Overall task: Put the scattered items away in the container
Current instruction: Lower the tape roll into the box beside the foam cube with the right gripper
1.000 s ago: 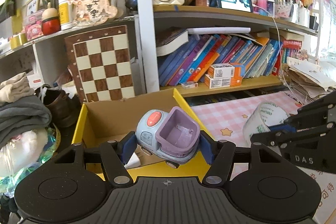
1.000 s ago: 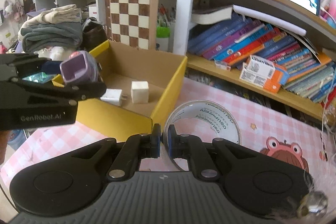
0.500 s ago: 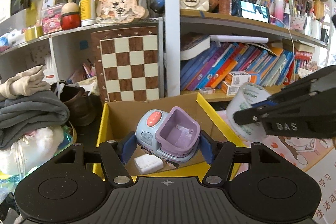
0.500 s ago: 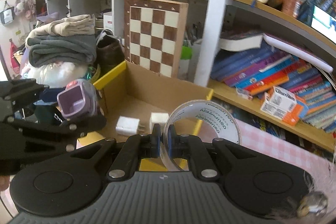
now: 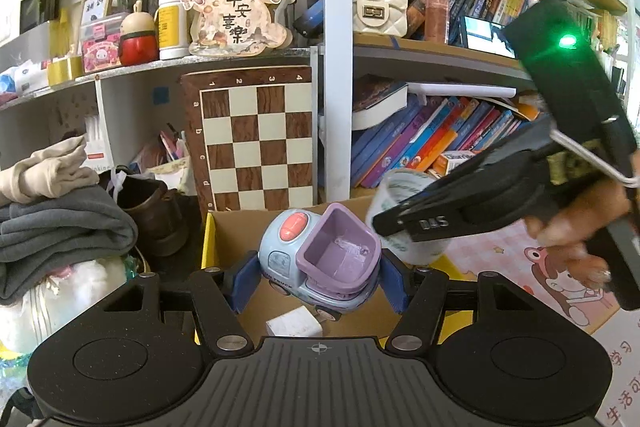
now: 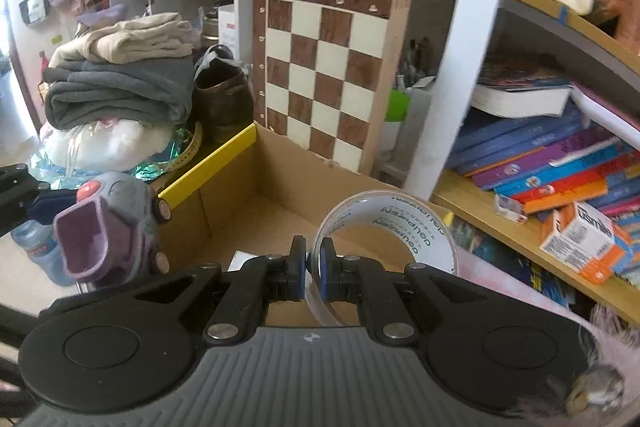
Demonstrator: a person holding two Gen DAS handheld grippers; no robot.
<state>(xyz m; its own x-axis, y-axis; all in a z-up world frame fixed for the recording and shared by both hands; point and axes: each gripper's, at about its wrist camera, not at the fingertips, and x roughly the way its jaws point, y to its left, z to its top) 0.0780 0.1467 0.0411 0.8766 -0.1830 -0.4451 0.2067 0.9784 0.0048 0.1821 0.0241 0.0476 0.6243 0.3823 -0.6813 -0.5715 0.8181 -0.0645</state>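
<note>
My left gripper (image 5: 320, 281) is shut on a blue and purple toy truck (image 5: 320, 261) and holds it over the open cardboard box with yellow rims (image 5: 236, 231). The truck also shows in the right wrist view (image 6: 112, 227) at the box's left rim (image 6: 208, 163). My right gripper (image 6: 313, 273) is shut on the wall of a clear tape roll (image 6: 384, 239) and holds it above the box. In the left wrist view the roll (image 5: 394, 195) is partly hidden behind the right gripper. A white block (image 5: 294, 325) lies on the box floor.
A chessboard (image 5: 256, 139) leans upright behind the box. Folded clothes (image 5: 56, 211) and a brown shoe (image 5: 156, 211) sit left of it. Bookshelves (image 6: 560, 163) stand behind and to the right. The pink checked tablecloth (image 5: 516, 247) lies right of the box.
Both grippers moved forward and over the box, carrying the truck and the tape roll. The right gripper rose and came closer to the left one.
</note>
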